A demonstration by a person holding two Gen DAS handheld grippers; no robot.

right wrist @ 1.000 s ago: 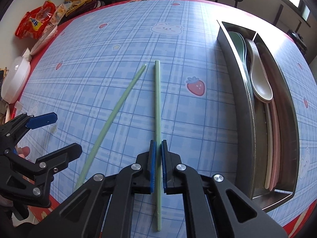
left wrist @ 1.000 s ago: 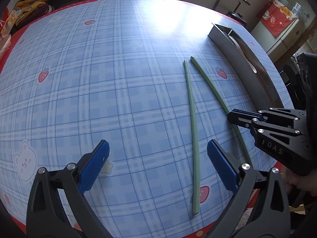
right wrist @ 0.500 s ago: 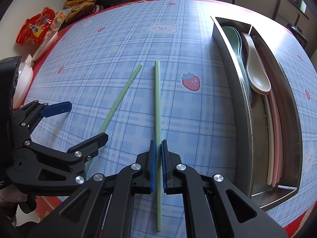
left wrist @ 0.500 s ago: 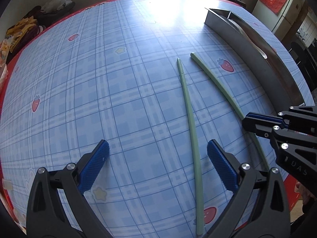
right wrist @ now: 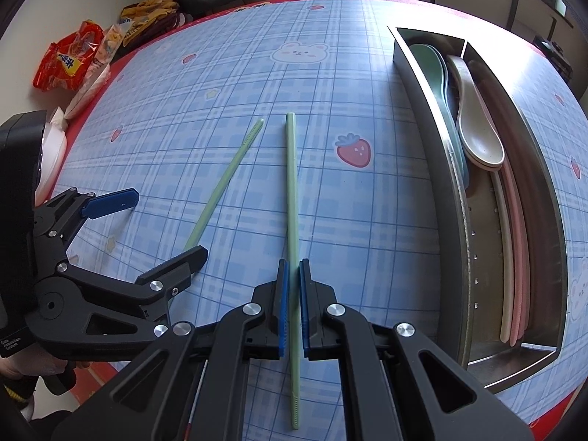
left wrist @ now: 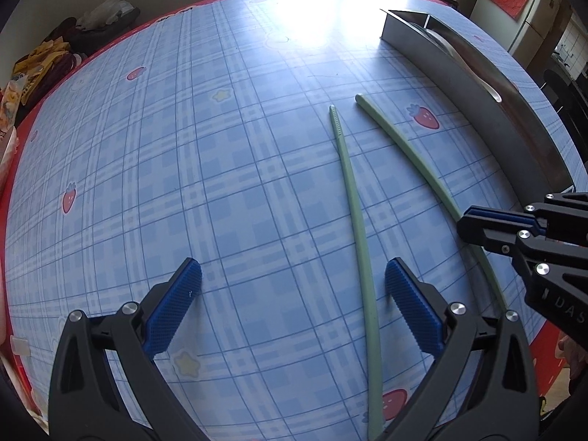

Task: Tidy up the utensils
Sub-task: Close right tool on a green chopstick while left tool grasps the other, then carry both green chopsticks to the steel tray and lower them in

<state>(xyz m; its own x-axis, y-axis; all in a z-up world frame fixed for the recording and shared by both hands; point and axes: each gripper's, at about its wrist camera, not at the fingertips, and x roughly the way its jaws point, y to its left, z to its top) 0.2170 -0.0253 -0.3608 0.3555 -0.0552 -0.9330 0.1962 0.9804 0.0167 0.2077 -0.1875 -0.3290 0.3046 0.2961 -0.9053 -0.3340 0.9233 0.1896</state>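
Two green chopsticks lie on the blue checked tablecloth. My right gripper (right wrist: 292,286) is shut on the right chopstick (right wrist: 292,183), near its lower half; it also shows in the left wrist view (left wrist: 404,150). My left gripper (left wrist: 292,294) is open, its jaws either side of the left chopstick (left wrist: 358,228), low over the table. That chopstick also shows in the right wrist view (right wrist: 224,183), with the left gripper (right wrist: 161,228) over its near end.
A steel utensil tray (right wrist: 455,198) stands at the right, holding green and beige spoons (right wrist: 477,125) and pink and beige chopsticks (right wrist: 514,242). Snack bags (right wrist: 70,62) lie beyond the far left table edge. The red table rim runs close to both grippers.
My left gripper has moved forward and right, so the left chopstick now lies between its open jaws. The right gripper stays shut on its chopstick.
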